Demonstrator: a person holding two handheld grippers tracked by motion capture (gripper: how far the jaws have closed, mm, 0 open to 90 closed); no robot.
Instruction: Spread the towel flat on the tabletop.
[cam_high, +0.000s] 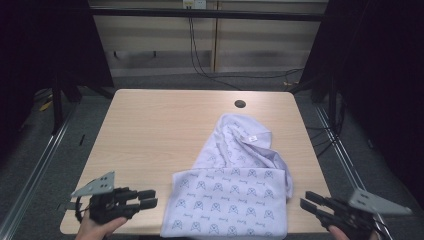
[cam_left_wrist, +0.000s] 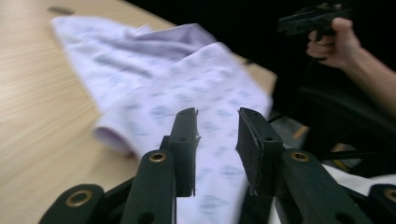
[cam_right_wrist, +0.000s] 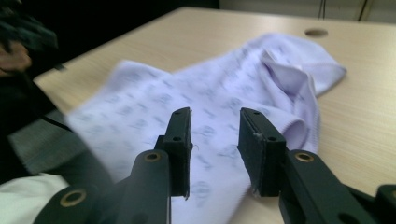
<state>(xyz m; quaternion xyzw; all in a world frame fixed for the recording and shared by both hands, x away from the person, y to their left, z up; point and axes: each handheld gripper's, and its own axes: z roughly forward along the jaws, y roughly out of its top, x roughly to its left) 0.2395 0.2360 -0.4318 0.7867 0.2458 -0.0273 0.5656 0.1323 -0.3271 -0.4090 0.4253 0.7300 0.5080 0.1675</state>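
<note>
A pale lilac cloth (cam_high: 230, 195) with a small repeated print lies on the right half of the wooden table (cam_high: 160, 130). Its near part is folded flat at the front edge. Its far part is rumpled and carries a white label (cam_high: 252, 138). My left gripper (cam_high: 151, 199) hovers just left of the folded part, jaws apart and pointing at it. My right gripper (cam_high: 306, 201) hovers off the cloth's right edge, jaws apart. In the left gripper view the cloth (cam_left_wrist: 154, 79) lies beyond the open gripper (cam_left_wrist: 218, 135). The right gripper view has the cloth (cam_right_wrist: 224, 88) past the open gripper (cam_right_wrist: 215, 135). Nothing is between either pair of pads.
A round cable hole (cam_high: 240, 104) sits near the table's far edge. Cables (cam_high: 200, 60) hang down the back wall to the floor. Dark curtains stand at both sides. Bare tabletop stretches left of and behind the cloth.
</note>
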